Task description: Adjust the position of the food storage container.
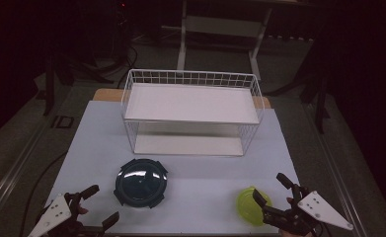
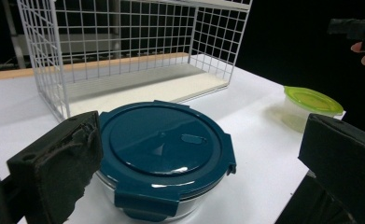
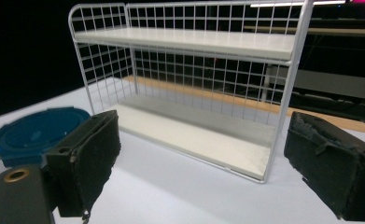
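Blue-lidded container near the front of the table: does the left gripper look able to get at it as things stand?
Probably yes. The left gripper sits just beside the blue-lidded container with its jaws open, and in the left gripper view the container lies straight ahead between them with bare table around it. The wire shelf stands well behind.

Round container [image 2: 164,156]: glossy dark-teal plastic lid, smooth, with glare; clear glass-like bowl beneath. Small tub [image 2: 311,106]: shiny lime plastic lid over a cloudy translucent plastic body. Rack [image 1: 190,111]: thin white coated metal wire, shelves matt white boards. Desk [image 1: 96,143]: matt pale sheet, a wood edge at the back. Left hand-held gripper [image 1: 97,206] and right hand-held gripper [image 1: 272,189]: jaw pads black, rough and frayed, foam-like.
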Action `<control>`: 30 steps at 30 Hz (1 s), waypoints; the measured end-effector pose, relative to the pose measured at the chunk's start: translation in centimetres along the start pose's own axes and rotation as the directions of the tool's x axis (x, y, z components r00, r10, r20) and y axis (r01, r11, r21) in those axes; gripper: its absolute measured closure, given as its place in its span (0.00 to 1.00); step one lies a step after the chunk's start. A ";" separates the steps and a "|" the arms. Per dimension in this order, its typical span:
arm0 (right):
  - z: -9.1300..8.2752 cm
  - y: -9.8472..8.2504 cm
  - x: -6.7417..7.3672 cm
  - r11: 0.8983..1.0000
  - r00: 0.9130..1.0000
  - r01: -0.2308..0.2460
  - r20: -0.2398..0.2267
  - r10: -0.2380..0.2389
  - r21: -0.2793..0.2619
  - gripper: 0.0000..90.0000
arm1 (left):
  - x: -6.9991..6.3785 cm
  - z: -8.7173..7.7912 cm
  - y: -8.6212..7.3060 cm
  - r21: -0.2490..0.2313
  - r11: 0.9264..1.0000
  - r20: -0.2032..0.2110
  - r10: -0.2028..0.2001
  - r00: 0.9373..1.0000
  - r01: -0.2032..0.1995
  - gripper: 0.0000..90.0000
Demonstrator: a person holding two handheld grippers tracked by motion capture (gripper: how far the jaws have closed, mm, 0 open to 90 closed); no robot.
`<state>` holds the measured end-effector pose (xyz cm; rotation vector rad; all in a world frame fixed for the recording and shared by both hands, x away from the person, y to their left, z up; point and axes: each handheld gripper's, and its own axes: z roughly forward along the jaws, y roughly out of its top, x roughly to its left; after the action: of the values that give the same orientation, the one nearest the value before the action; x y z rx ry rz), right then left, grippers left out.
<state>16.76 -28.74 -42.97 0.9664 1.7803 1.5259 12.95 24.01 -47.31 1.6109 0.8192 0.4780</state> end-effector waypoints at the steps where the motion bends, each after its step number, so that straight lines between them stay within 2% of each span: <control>1: -0.1 0.1 0.1 1.000 1.000 -0.003 0.003 0.003 -0.003 0.11 | -0.1 0.0 0.1 0.000 1.000 0.005 0.007 1.000 -0.007 0.00; 8: -0.8 1.2 0.6 1.000 1.000 0.013 0.005 -0.013 -0.011 0.11 | -1.0 -0.3 0.7 -0.006 0.999 0.050 0.033 0.998 -0.033 0.00; 11: -1.1 1.8 0.8 0.999 1.000 0.028 0.010 -0.028 -0.023 0.11 | -1.2 -0.3 1.1 -0.009 1.000 0.080 0.025 0.997 -0.024 0.00; 15: -1.3 2.6 0.9 0.999 1.000 0.026 0.005 -0.026 -0.039 0.11 | -1.5 -0.6 2.3 -0.025 0.999 0.097 0.031 0.995 -0.029 0.00; 18: -1.3 3.2 1.1 0.998 0.999 0.054 0.008 -0.054 -0.038 0.11 | -1.4 -0.8 3.2 -0.023 0.998 0.095 0.052 0.994 -0.050 0.00; 20: -1.3 3.4 1.2 0.997 0.998 0.065 0.006 -0.065 -0.042 0.11 | -1.0 -0.9 3.6 -0.018 0.999 0.103 0.044 0.994 -0.042 0.00; 23: -1.2 3.6 1.4 0.997 0.998 0.065 0.002 -0.065 -0.049 0.11 | -0.5 -0.7 3.9 0.007 1.000 0.112 0.028 0.993 -0.029 0.00; 27: -1.2 3.7 1.4 0.996 0.998 0.069 0.001 -0.069 -0.049 0.11 | 0.0 -0.2 3.9 0.053 0.997 0.111 0.045 0.993 -0.051 0.04; 30: -1.1 3.6 1.2 0.998 0.998 0.056 -0.001 -0.056 -0.043 0.11 | 0.5 0.3 3.4 0.096 0.993 0.117 0.053 0.992 -0.064 0.11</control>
<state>15.68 -28.07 -39.23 0.8868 1.7549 1.5242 14.33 24.03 -44.17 1.7418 0.7204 0.3873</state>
